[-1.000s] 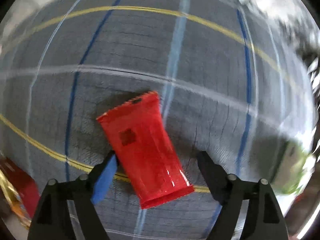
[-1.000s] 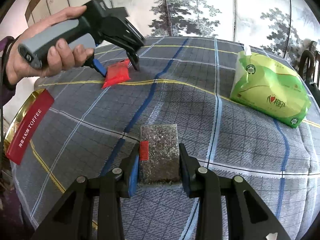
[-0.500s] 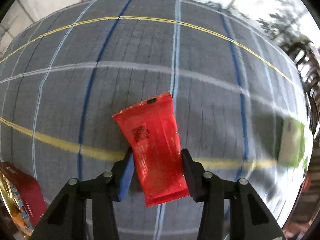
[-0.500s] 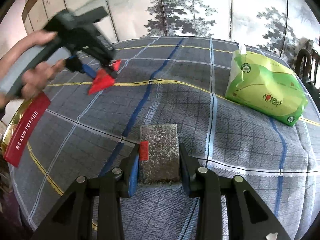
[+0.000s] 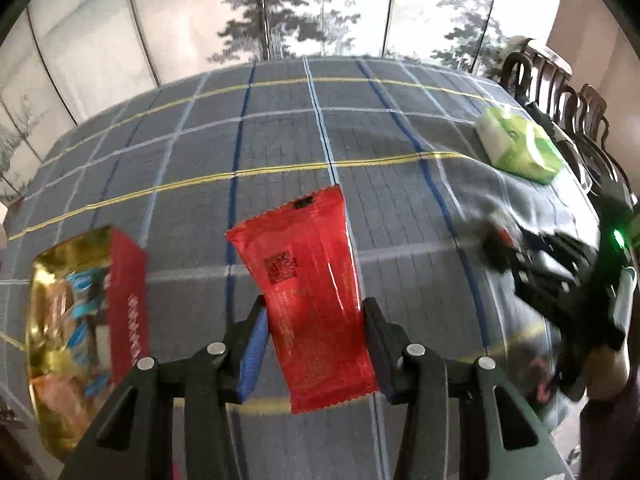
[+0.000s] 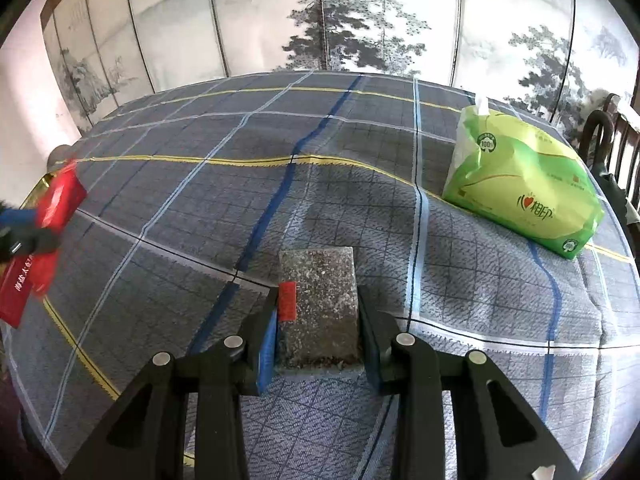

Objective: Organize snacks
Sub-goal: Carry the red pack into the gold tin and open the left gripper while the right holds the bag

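Red packet (image 5: 316, 304) clamped low in left gripper (image 5: 314, 344), grey bar (image 6: 318, 304) in right gripper (image 6: 318, 344); slick wrapper may slip short of gold tin (image 5: 44, 344).

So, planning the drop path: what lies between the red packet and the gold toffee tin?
Only bare plaid tablecloth between the red packet and the gold toffee tin, per the left wrist view.

Green tissue pack (image 6: 524, 184) on plaid tablecloth (image 6: 248, 152); painted screen (image 6: 360, 16) behind.
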Action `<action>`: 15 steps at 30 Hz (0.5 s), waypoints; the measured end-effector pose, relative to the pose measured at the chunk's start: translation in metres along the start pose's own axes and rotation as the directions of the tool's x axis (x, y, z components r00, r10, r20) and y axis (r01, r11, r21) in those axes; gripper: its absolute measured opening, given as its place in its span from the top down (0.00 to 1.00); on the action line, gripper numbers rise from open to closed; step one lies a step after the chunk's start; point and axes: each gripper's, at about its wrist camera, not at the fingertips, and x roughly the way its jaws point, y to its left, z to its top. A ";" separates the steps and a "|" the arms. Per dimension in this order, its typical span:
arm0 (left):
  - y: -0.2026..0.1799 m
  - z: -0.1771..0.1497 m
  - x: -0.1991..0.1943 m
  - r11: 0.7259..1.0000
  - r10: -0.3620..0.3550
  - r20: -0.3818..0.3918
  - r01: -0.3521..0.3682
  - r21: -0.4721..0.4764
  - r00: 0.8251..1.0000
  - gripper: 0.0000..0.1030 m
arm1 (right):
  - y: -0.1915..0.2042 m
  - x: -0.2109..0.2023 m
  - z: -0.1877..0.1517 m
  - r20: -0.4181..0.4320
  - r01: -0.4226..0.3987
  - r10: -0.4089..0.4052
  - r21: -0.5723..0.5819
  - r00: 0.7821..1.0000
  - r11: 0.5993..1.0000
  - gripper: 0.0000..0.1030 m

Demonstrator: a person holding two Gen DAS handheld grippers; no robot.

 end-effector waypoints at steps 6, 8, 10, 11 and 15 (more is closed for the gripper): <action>-0.006 -0.027 -0.033 1.000 -0.016 0.031 0.015 0.014 0.999 0.55 | 0.001 0.000 -0.001 -0.003 0.012 -0.012 0.015 1.000 1.000 0.67; -0.007 -0.032 -0.039 1.000 -0.014 0.045 0.013 0.019 0.999 0.55 | 0.002 0.001 -0.001 -0.003 0.022 -0.022 0.036 1.000 0.999 0.66; -0.007 -0.038 -0.047 0.999 -0.010 0.061 0.008 0.034 0.998 0.55 | 0.003 0.001 -0.001 -0.007 0.042 -0.041 0.072 0.999 0.997 0.66; -0.007 -0.041 -0.052 0.999 -0.001 0.076 -0.002 0.045 0.997 0.55 | 0.005 0.001 0.000 -0.013 0.054 -0.053 0.084 0.999 0.995 0.66; -0.004 -0.052 -0.068 0.998 0.015 0.107 -0.022 0.063 0.994 0.55 | 0.013 -0.001 0.000 -0.034 0.089 -0.085 0.139 0.996 0.986 0.66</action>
